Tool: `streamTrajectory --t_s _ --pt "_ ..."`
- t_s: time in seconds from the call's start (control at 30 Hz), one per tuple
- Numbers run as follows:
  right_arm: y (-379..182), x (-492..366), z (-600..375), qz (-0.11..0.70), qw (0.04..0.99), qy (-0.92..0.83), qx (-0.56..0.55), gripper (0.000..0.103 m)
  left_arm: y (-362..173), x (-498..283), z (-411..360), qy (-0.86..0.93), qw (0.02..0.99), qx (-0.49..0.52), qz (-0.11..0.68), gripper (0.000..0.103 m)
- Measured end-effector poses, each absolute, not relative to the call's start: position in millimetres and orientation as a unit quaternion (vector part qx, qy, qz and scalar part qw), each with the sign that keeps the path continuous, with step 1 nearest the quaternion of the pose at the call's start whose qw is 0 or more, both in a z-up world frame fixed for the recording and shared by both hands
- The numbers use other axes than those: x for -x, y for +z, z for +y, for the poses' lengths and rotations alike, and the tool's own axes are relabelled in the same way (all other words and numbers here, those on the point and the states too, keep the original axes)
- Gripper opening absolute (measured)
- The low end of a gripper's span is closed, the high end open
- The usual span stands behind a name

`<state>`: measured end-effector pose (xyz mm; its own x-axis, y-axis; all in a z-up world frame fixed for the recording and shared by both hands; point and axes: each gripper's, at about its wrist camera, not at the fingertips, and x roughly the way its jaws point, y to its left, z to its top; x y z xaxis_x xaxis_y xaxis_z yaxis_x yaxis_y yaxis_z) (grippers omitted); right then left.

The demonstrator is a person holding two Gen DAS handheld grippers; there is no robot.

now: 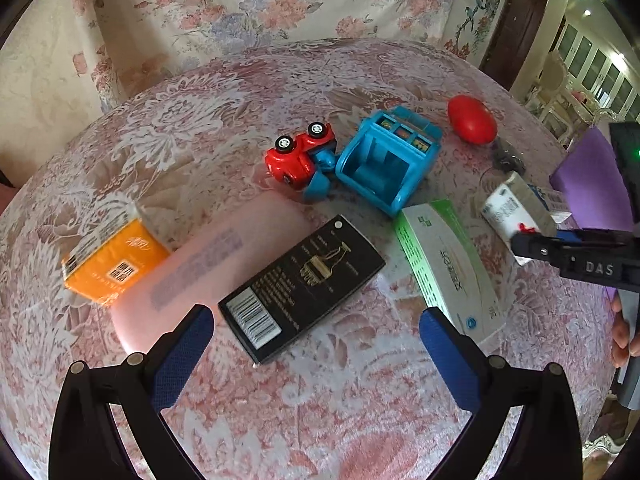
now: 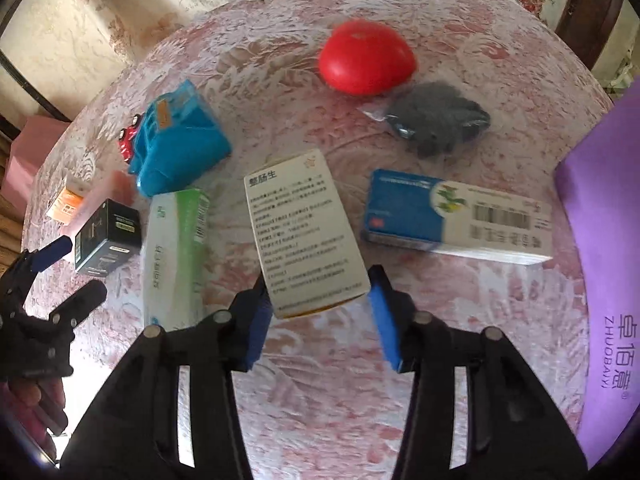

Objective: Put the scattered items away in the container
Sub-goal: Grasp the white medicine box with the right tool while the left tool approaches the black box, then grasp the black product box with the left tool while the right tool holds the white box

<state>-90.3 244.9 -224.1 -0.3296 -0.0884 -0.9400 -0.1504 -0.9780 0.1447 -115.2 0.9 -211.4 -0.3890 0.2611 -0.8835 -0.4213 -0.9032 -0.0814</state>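
Observation:
My left gripper [image 1: 316, 320] is open, its blue pads either side of the near end of a black box [image 1: 304, 280], without touching it. To its left lies an orange box [image 1: 116, 264], to its right a green-and-white box [image 1: 452, 268]. My right gripper [image 2: 320, 304] is shut on the near end of a white box printed with text [image 2: 304, 236]; this white box [image 1: 512, 208] looks tilted up off the cloth. The purple container [image 2: 600, 280] stands at the right edge. A blue-and-white box [image 2: 452, 216] lies beside it.
A red-and-blue toy truck [image 1: 352, 156] lies on its side mid-table, with a red egg-shaped toy [image 1: 472, 118] and a grey fuzzy item in a bag [image 2: 440, 120] behind. Lace cloth covers the round table [image 1: 320, 420]. Floral fabric hangs behind it. A hand [image 1: 624, 332] holds the right gripper.

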Motion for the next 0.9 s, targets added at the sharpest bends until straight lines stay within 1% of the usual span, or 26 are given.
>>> streamTrajectory --t_s 0.37,0.6,0.83,0.9 --pt "-222.8 84.9 268.1 0.123 -0.013 0.811 0.572 0.05 -208.8 112.3 4.0 0.835 0.207 0.504 0.072 0.103" --pt "-219.7 86.3 260.2 0.102 -0.026 0.813 0.573 0.05 -209.6 106.7 8.8 0.835 0.212 0.498 0.093 0.103" --pt "-215.8 86.8 251.6 0.083 -0.039 0.817 0.569 0.05 -208.7 122.8 12.4 0.835 0.215 0.496 0.105 0.103" --pt "-214.6 87.5 252.0 0.083 -0.042 0.818 0.567 0.05 -211.2 125.3 17.3 0.826 0.227 0.503 0.113 0.098"
